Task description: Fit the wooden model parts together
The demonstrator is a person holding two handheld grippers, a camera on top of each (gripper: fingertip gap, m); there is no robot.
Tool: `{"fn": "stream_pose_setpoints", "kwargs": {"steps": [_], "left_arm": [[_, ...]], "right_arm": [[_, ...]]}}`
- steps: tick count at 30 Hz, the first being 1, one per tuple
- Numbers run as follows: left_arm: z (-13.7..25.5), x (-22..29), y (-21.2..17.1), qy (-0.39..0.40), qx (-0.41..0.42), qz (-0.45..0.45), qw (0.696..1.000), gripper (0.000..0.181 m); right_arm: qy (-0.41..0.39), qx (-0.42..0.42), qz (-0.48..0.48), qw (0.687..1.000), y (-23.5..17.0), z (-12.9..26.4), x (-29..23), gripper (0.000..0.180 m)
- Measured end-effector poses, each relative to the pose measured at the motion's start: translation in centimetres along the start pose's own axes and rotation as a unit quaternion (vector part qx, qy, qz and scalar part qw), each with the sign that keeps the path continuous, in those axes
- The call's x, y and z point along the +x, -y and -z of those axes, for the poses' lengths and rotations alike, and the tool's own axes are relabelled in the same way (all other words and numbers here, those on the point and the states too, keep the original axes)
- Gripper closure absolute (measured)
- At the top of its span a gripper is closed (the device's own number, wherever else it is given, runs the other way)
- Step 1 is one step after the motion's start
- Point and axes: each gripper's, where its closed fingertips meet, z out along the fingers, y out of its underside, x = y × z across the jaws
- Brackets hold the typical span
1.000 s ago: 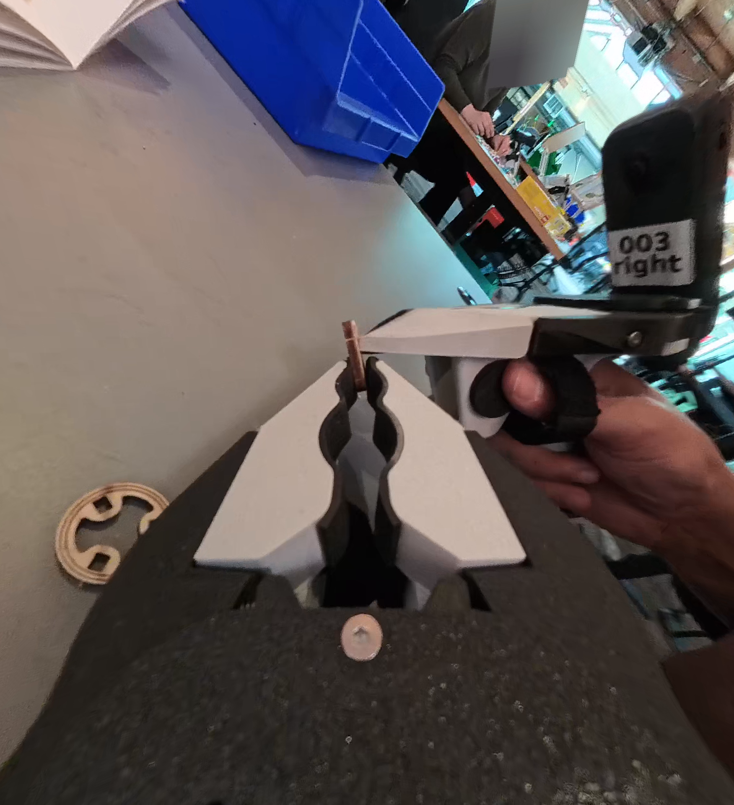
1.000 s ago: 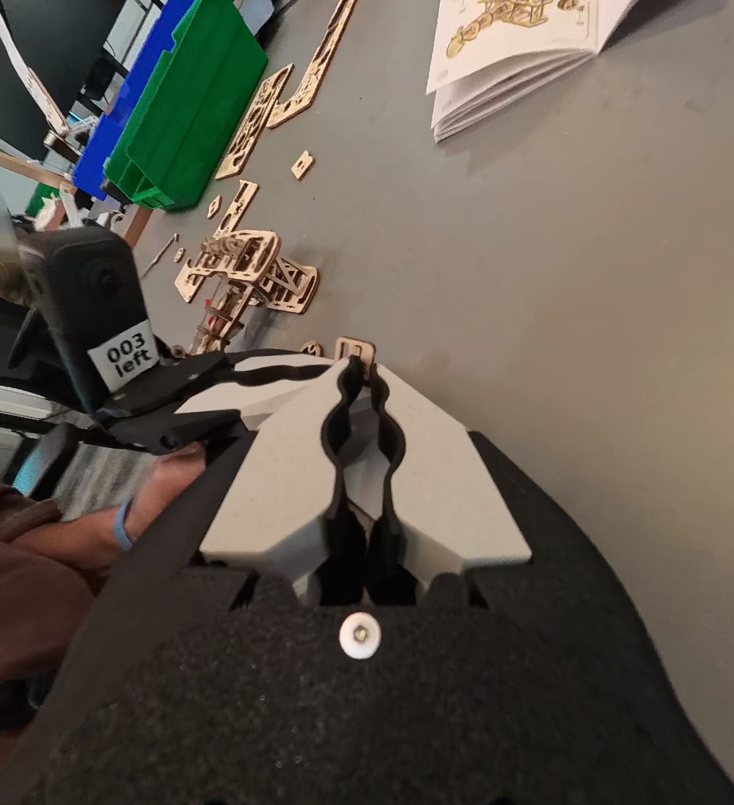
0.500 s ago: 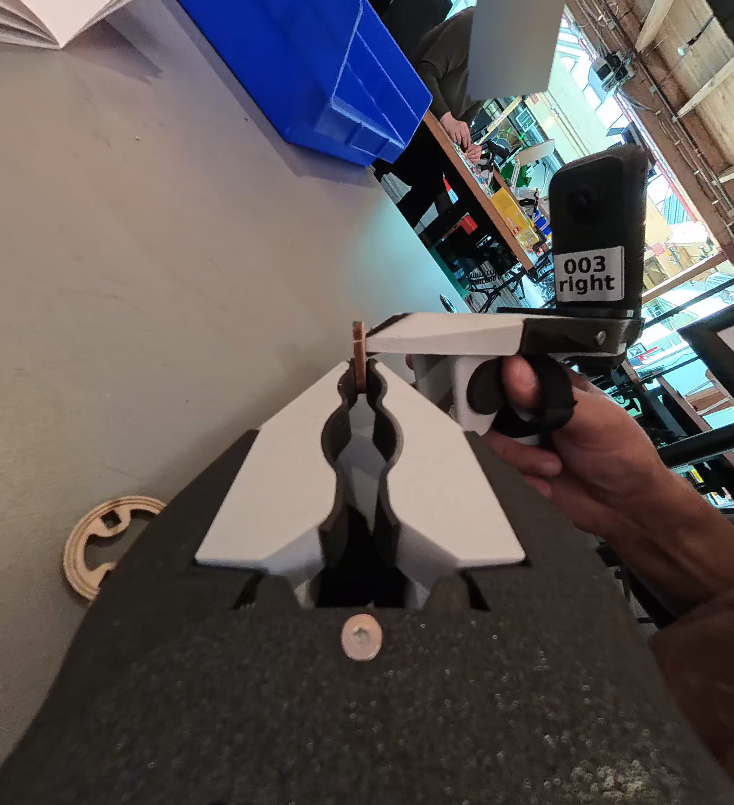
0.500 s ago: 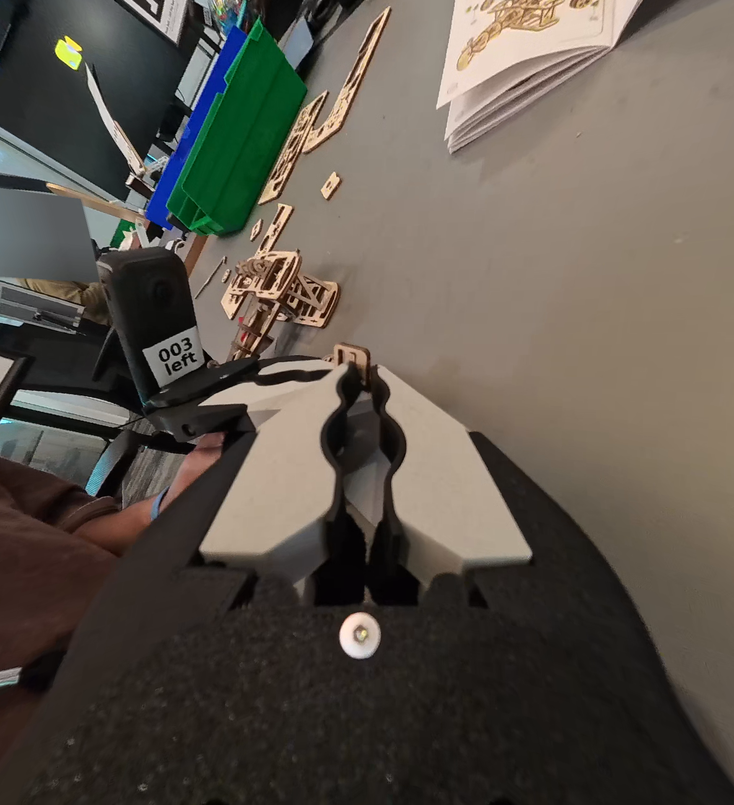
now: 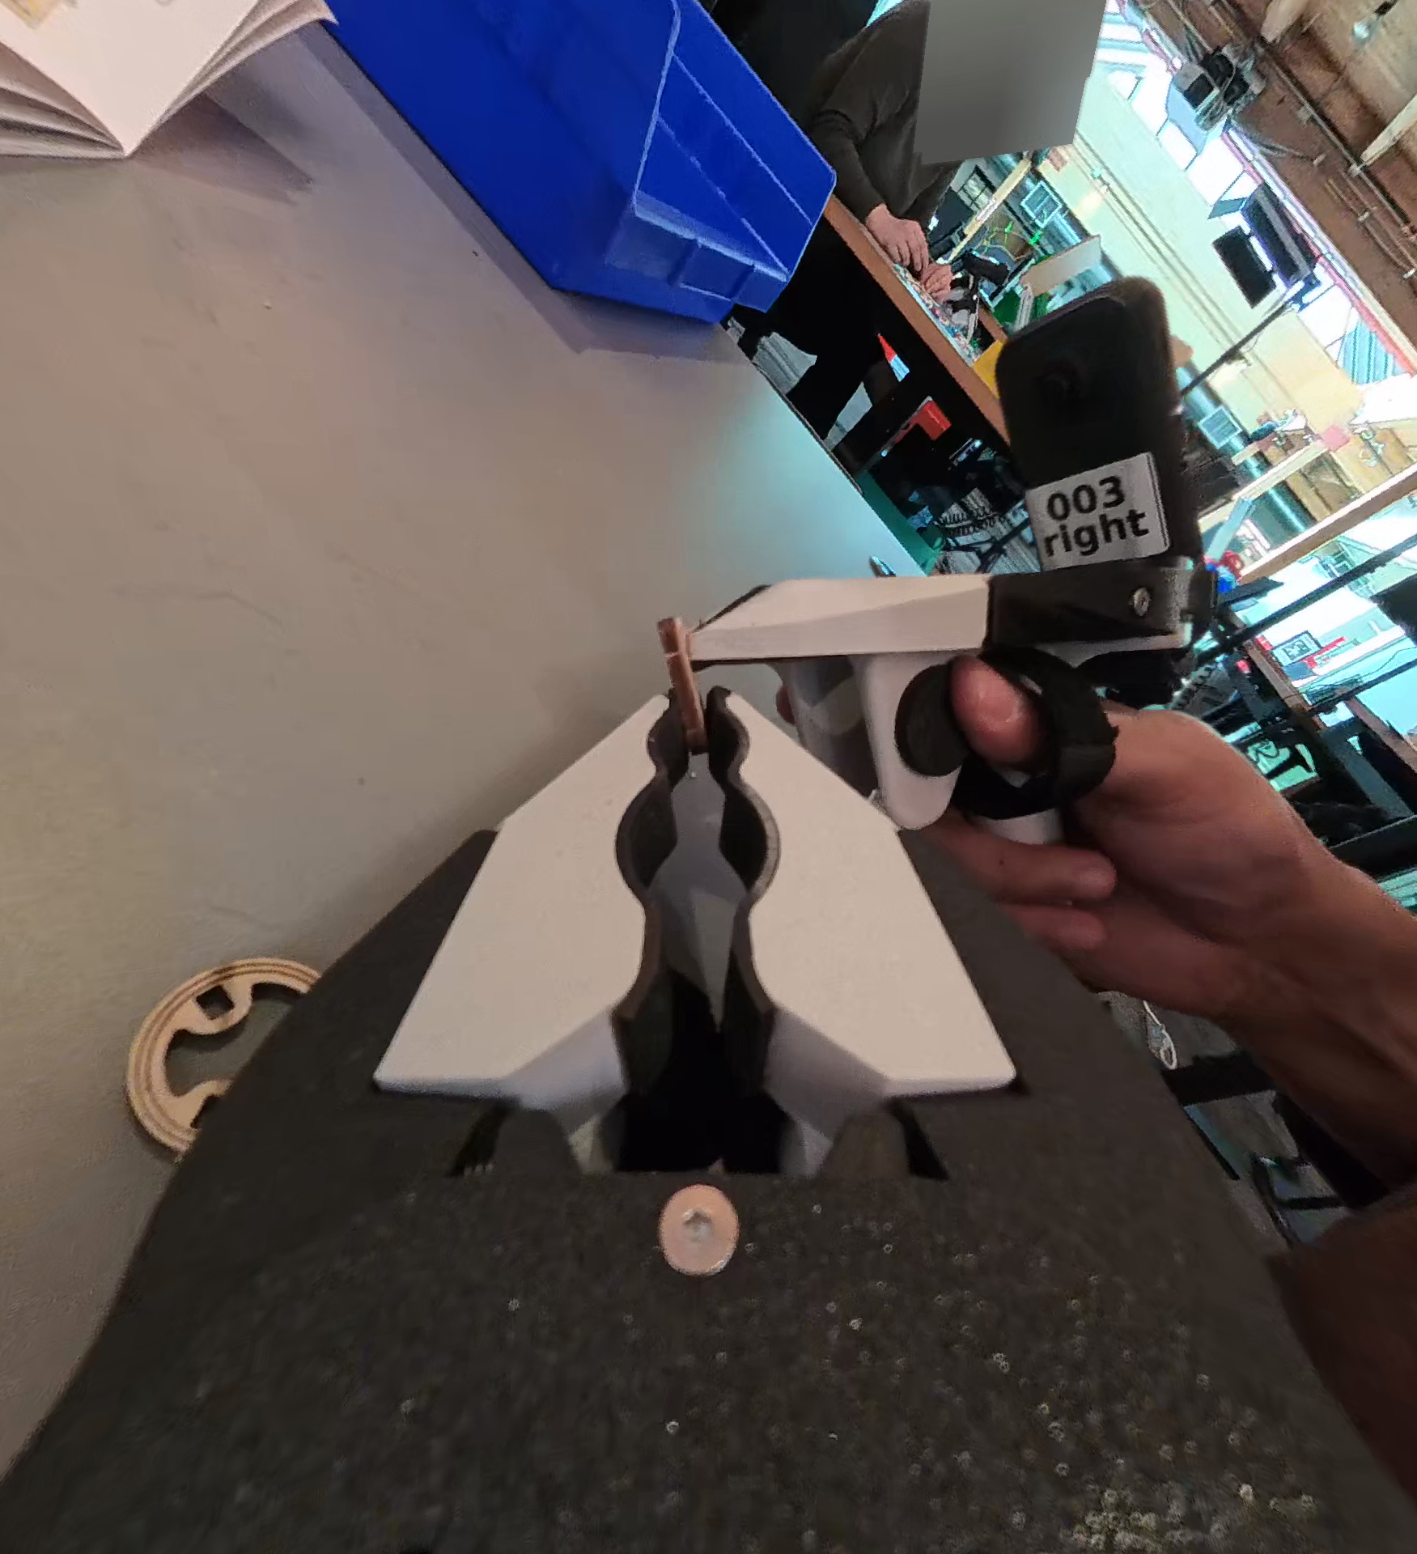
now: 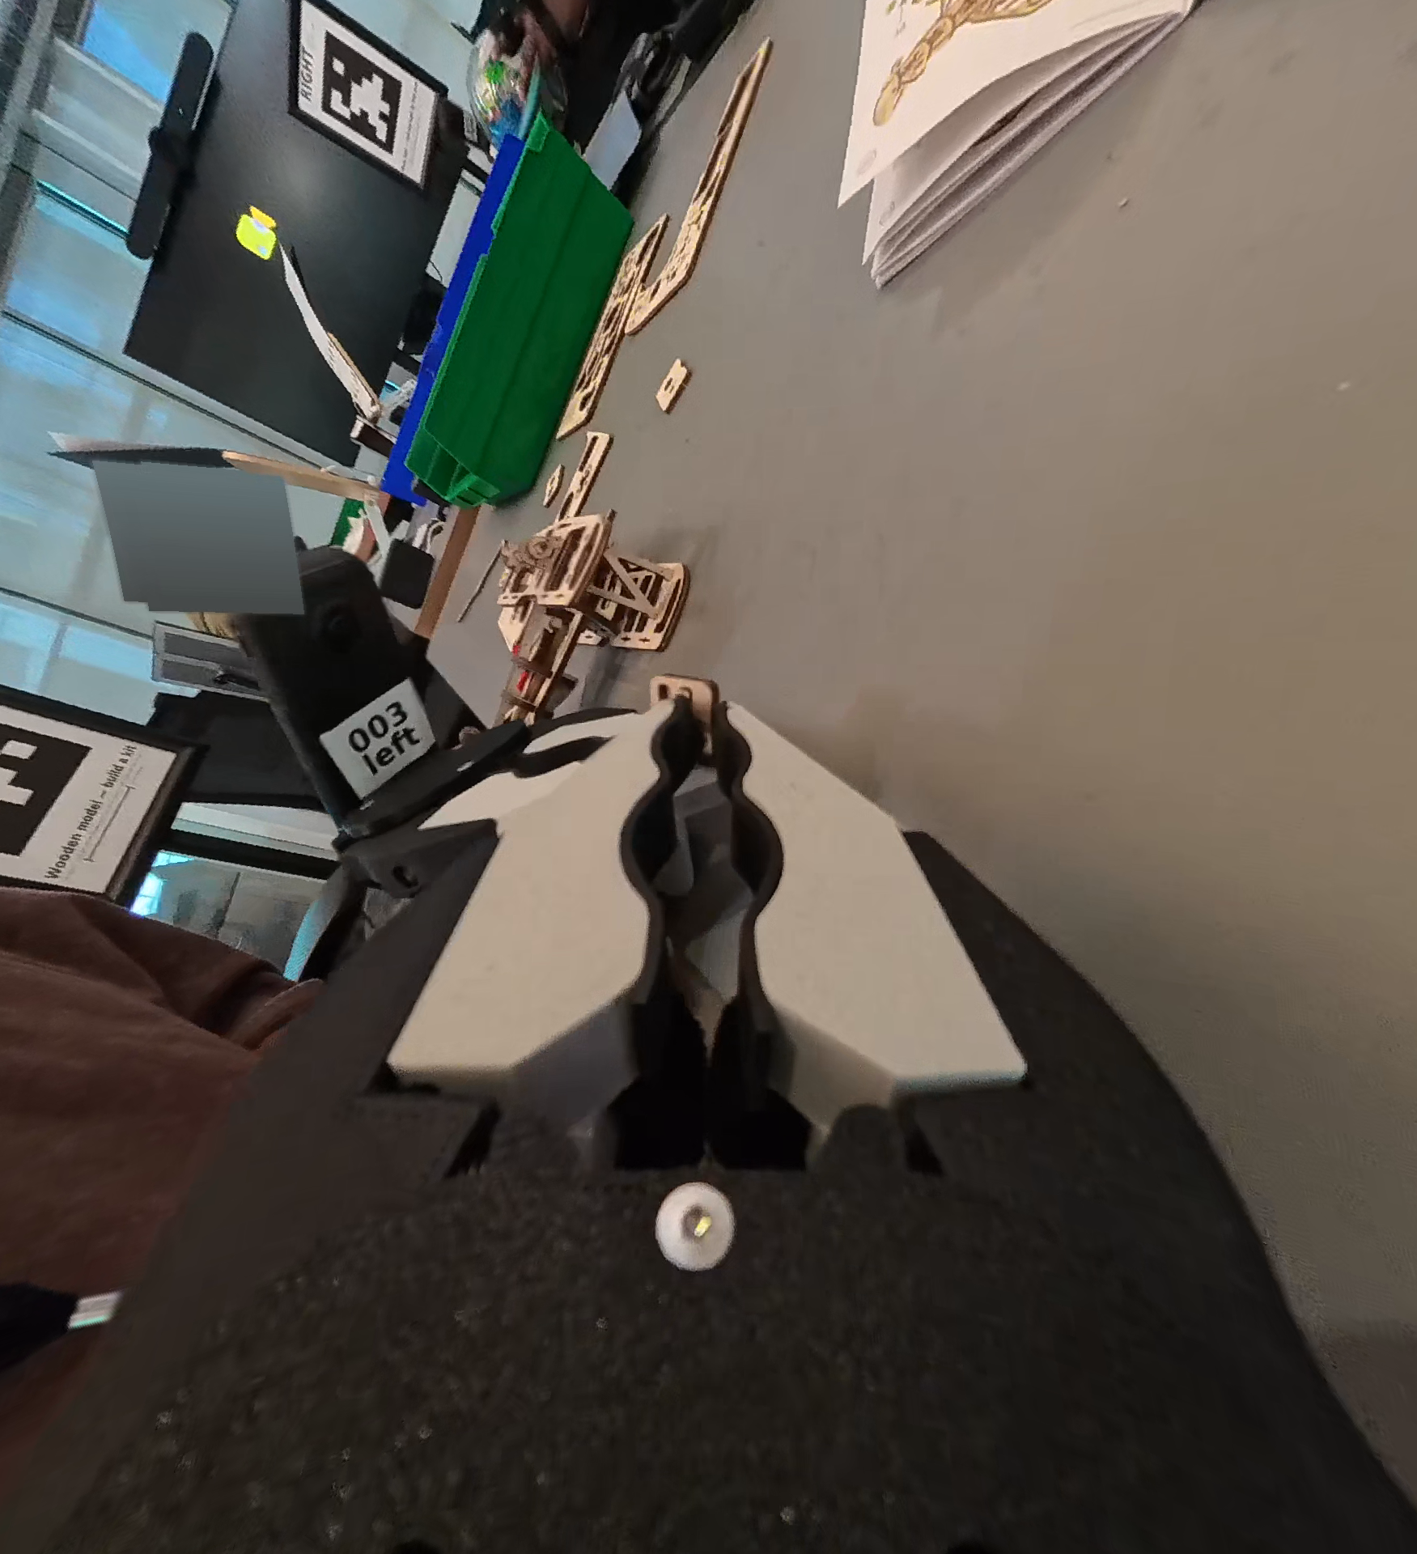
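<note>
Pinching a small wooden piece [image 5: 685, 683] edge-on between closed left gripper [image 5: 695, 715] tips, above the grey table [image 5: 284, 521]. Meeting it from the side with right gripper [image 6: 698, 730], fingers likewise closed on that piece [image 6: 685, 695], hand [image 5: 1125, 849] wrapping the handle.

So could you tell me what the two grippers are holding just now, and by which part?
Both hold one small wooden piece: the left gripper pinches its lower edge, the right gripper its upper edge.

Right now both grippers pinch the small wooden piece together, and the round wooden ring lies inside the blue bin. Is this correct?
Not quite. The round wooden ring lies on the grey table, not inside the blue bin, as the left wrist view shows. Both grippers, left and right, do pinch the small wooden piece.
</note>
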Motion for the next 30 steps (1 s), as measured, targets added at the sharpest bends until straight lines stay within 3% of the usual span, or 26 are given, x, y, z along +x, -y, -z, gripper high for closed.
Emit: {"fn": "stream_pose_setpoints", "kwargs": {"steps": [7,12,21,26,30], "left_arm": [[0.0,-0.1,-0.1,0.008,-0.004,-0.009,1.000,0.176],[0.0,0.5,-0.1,-0.029,-0.011,0.010,0.999,0.179],[0.1,0.7,-0.4,-0.043,-0.027,0.029,0.998,0.179],[0.3,1.2,-0.3,-0.065,-0.025,0.033,0.997,0.179],[0.2,0.9,-0.4,-0.055,-0.029,0.029,0.998,0.179]], "right_arm": [[-0.053,-0.020,0.060,0.997,0.0,0.0,0.1,0.176],[0.032,-0.014,-0.018,0.999,0.2,0.7,-0.3,0.177],[0.061,-0.039,0.039,0.997,0.0,0.5,-0.2,0.176],[0.122,-0.054,0.031,0.991,-0.1,0.8,-0.8,0.176],[0.104,-0.052,0.050,0.992,-0.3,0.6,-0.6,0.176]]}}
